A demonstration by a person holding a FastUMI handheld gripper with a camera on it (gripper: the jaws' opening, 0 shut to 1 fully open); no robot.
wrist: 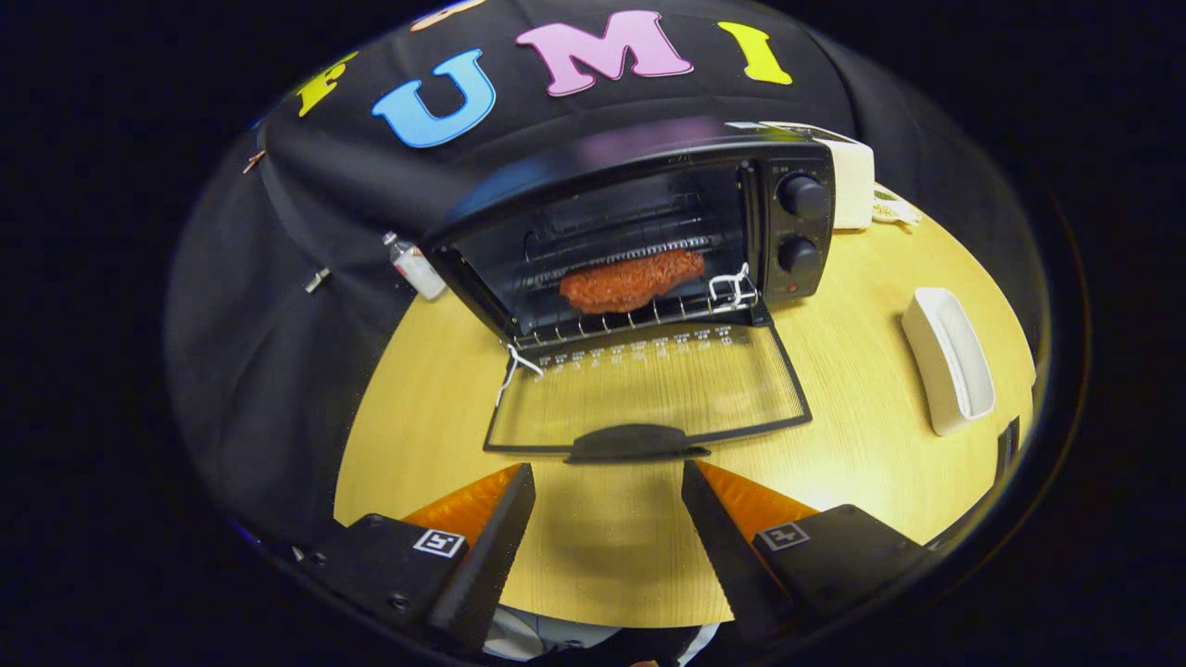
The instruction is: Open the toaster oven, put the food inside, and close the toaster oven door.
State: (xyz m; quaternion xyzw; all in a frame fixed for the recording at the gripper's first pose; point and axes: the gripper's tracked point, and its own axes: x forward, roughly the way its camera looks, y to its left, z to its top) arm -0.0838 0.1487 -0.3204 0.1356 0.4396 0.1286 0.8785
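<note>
One breaded cutlet (631, 281) on the rack inside the toaster oven (639, 232), glass door (649, 394) dropped flat just ahead of the gripper (609, 474), fingers spread wide, empty

door glass print: black toaster oven (649, 232) is showing a row of small white marks along the hinge edge of its folded-down glass door (649, 394), too small to read
knob markings: too small to read
small clear bottle (414, 266) label: blurred, unreadable
gripper (607, 477) tags: fingers are sitting apart, each body is carrying a square black-and-white marker, no text
</note>
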